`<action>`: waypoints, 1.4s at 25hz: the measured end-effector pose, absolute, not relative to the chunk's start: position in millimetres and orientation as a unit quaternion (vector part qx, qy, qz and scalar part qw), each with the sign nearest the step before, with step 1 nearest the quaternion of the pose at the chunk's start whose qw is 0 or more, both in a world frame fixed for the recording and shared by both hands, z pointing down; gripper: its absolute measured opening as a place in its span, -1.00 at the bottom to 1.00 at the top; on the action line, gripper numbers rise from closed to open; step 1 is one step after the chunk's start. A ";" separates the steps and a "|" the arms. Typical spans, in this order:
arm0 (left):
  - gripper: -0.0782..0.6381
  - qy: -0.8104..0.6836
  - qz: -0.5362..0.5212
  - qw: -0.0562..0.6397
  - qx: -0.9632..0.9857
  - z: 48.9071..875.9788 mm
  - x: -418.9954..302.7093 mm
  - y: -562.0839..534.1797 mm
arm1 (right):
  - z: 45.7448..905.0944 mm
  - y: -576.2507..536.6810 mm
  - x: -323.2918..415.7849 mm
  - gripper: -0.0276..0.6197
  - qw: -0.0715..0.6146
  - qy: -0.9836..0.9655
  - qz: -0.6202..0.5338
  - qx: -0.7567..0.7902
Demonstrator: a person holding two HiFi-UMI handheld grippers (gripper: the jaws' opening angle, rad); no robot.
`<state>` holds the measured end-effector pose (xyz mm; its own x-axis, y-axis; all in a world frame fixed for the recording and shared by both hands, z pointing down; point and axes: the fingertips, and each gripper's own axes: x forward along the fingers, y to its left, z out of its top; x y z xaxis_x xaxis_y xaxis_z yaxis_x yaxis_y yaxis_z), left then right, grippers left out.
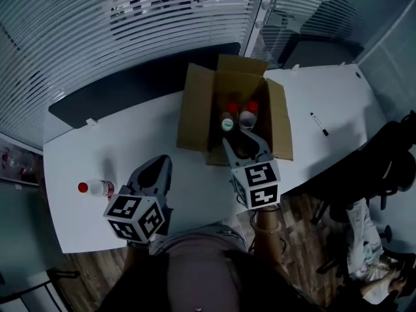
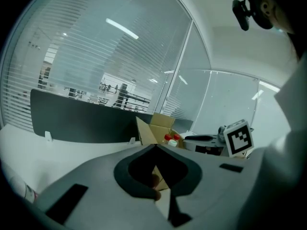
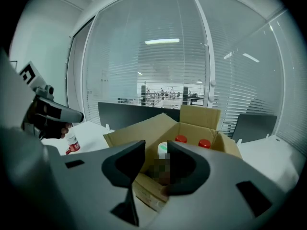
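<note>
Cardboard box (image 1: 195,109): open, flaps spread, standing on the white table (image 1: 130,142) towards its far side and right of centre.

Contents, as seen from the head view and the right gripper view:
- two red-capped bottles (image 1: 233,107), upright, side by side against the far wall;
- one white-capped bottle (image 1: 227,122), upright, just nearer than the left red cap.

My right gripper (image 1: 244,140): over the near edge of the box, pointing into it. Jaws stand apart with nothing between them. In its own view the white-capped bottle (image 3: 163,150) shows through the gap, further off, with the red-capped bottles (image 3: 181,139) behind it. I cannot tell whether the jaws touch the cardboard.

My left gripper (image 1: 158,168): above bare table, left of the box and well apart from it. In its own view the jaw tips meet, and the hollow behind them holds nothing.

Loose bottle (image 1: 97,188): red cap, lying on its side near the left front edge of the table, just left of my left gripper and not touching it.

Other items:
- pen (image 1: 319,123), lying on the table to the right of the box;
- dark partition screen (image 1: 130,86), along the far edge of the table;
- black chair (image 1: 383,168), right of the table.
</note>
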<state>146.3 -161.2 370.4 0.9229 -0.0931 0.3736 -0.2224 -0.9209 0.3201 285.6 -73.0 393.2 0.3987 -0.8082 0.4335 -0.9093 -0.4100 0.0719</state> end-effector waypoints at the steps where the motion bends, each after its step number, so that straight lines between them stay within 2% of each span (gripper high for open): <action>1: -0.76 -0.082 0.179 0.184 0.963 371.8 147.7 -162.7 | 393.8 -75.3 288.0 -0.52 0.150 -0.522 0.169 0.822; 17: -0.76 -0.098 0.195 0.212 0.953 389.5 154.1 -193.3 | 426.3 -101.0 317.9 -0.36 0.183 -0.510 0.222 0.811; 21: -0.76 -0.104 0.198 0.214 0.951 390.1 150.8 -197.4 | 430.3 -105.5 321.8 -0.36 0.178 -0.507 0.242 0.808; 35: -0.76 -0.117 0.200 0.225 0.946 393.5 149.1 -214.6 | 457.5 -112.4 327.3 -0.37 0.227 -0.494 0.298 0.784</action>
<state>149.1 -214.6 393.5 0.8928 -0.1317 0.4308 -0.3116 -0.8712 0.3794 327.3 -112.4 457.5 0.3333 -0.6396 0.6927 -0.9110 -0.4078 0.0618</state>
